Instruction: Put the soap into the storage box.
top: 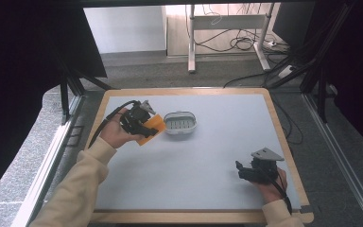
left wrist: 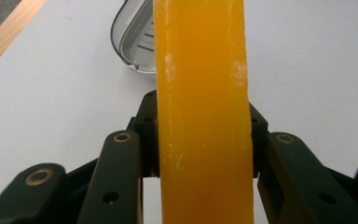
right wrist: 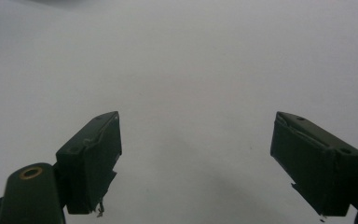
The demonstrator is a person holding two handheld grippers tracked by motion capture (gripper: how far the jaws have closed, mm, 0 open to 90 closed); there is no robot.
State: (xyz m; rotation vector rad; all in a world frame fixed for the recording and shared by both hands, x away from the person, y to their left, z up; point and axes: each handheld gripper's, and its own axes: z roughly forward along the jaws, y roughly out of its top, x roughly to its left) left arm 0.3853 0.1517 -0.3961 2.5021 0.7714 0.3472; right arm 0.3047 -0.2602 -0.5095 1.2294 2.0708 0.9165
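An orange soap bar is clamped in my left gripper, held above the grey mat at the left. Seen from the left gripper view, the orange bar stands on edge between the two black jaws, which press on its sides. A white oval soap dish with a slotted bottom sits on the mat just right of the bar; its rim shows beyond the bar. My right gripper rests low near the mat's front right, jaws wide apart with nothing between them.
The grey mat lies on a wooden-edged table. Black frame posts stand at both sides, and cables and a desk's legs lie on the floor beyond the far edge.
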